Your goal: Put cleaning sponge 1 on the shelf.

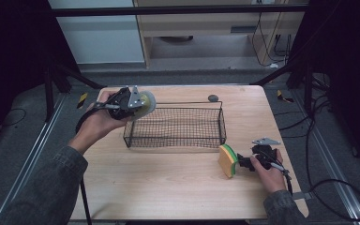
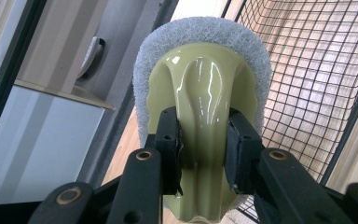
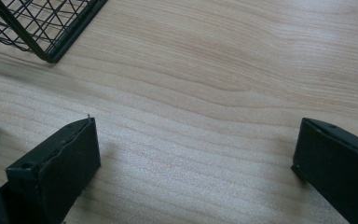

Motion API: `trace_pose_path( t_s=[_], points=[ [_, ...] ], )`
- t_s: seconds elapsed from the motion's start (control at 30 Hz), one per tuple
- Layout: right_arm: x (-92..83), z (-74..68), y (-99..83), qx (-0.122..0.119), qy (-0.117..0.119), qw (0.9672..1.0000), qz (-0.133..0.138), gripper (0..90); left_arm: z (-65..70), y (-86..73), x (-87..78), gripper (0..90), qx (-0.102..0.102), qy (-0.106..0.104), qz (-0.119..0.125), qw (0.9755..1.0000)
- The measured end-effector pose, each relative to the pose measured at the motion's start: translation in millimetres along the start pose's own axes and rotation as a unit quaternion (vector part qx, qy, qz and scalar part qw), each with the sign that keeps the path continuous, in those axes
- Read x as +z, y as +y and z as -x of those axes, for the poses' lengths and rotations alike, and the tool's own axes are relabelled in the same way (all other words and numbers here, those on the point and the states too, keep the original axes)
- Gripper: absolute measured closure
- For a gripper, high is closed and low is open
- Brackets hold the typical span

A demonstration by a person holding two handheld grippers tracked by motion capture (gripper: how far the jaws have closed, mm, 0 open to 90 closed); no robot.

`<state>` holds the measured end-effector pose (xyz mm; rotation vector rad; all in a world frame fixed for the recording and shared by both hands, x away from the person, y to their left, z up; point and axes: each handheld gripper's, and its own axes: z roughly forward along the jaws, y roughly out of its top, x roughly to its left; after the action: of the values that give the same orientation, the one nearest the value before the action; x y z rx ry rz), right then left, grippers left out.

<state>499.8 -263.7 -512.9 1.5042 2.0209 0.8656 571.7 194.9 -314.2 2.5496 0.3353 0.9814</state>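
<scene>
Two hand-held grippers are counted, the left hand-held gripper (image 1: 138,104) and the right hand-held gripper (image 1: 243,162). One wire basket (image 1: 176,127) is seen on the one bench (image 1: 168,187). Two cleaning pieces are counted: one pale green scrubber with a white pad (image 2: 203,93) and one yellow-and-green sponge (image 1: 227,161). One small dark round object (image 1: 213,98) is noted behind the basket.

We hold our left hand-held gripper (image 1: 130,104) raised at the far left, forearm stretched forward, its jaws clamped tight. Our right hand-held gripper (image 1: 244,162) rests low at the near right, pointing left, its jaws spread wide with nothing between them.
</scene>
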Motion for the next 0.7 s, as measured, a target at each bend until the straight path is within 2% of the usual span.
trace_pose_path(
  t_s=[0.2,0.7],
  points=[
    [-0.3,-0.3,-0.1,0.002,0.000,1.0000,0.000,0.7,0.5,1.0,8.6,69.5,0.006,-0.004,-0.004,1.0000],
    [-0.5,-0.3,-0.3,0.001,-0.001,1.0000,0.000,0.7,0.9,1.7,15.9,69.5,0.033,-0.011,-0.009,0.9993]
  ],
)
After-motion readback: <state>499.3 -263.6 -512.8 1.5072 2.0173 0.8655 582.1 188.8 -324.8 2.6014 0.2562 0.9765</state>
